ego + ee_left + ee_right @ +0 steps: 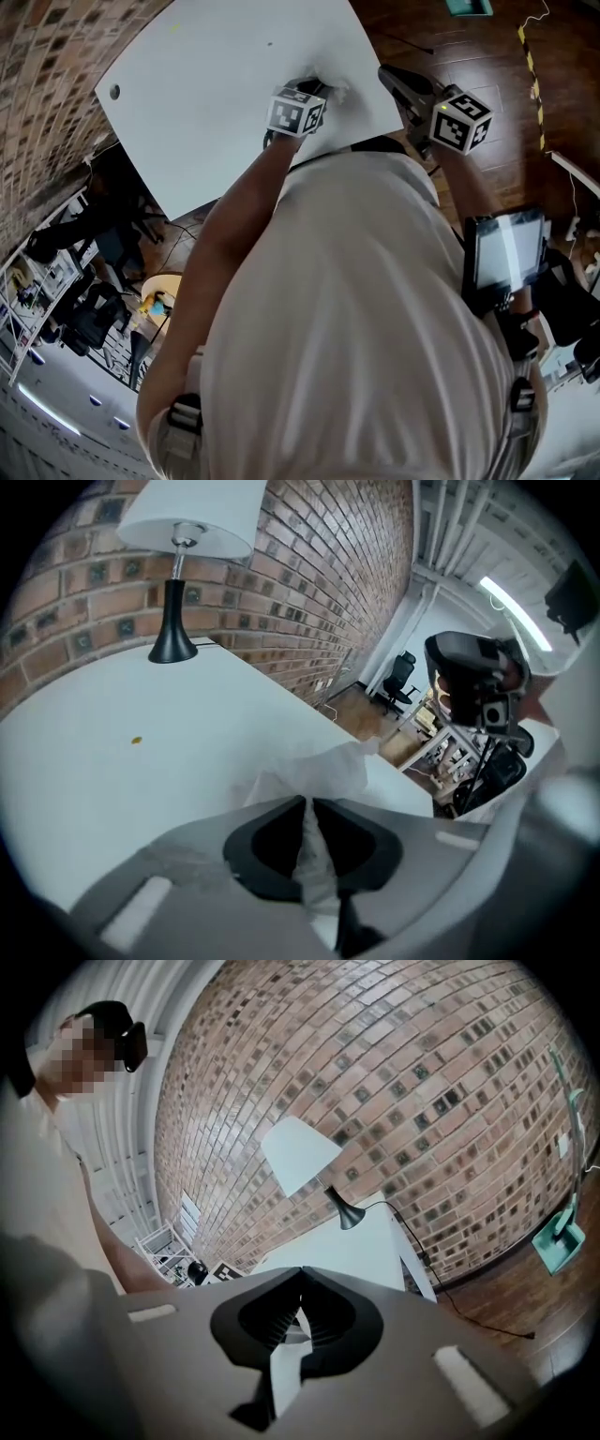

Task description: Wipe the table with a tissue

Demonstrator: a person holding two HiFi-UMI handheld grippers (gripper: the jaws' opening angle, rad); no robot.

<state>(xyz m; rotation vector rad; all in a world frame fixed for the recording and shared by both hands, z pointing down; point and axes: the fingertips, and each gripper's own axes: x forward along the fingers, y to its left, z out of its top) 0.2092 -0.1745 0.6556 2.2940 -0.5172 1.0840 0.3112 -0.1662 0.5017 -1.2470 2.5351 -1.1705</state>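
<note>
Head view: the left hand-held gripper (319, 90) holds a crumpled white tissue (336, 91) on the smooth white worktop (206, 75), near its edge. Left gripper view: the dark jaws pinch the tissue's soft folds. Right gripper view: the right hand-held gripper (300, 1274) has its ribbed jaws closed tip to tip, with nothing between them.

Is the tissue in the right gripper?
No, the tissue is pinched in the left gripper, while the right gripper is shut on nothing.
</note>
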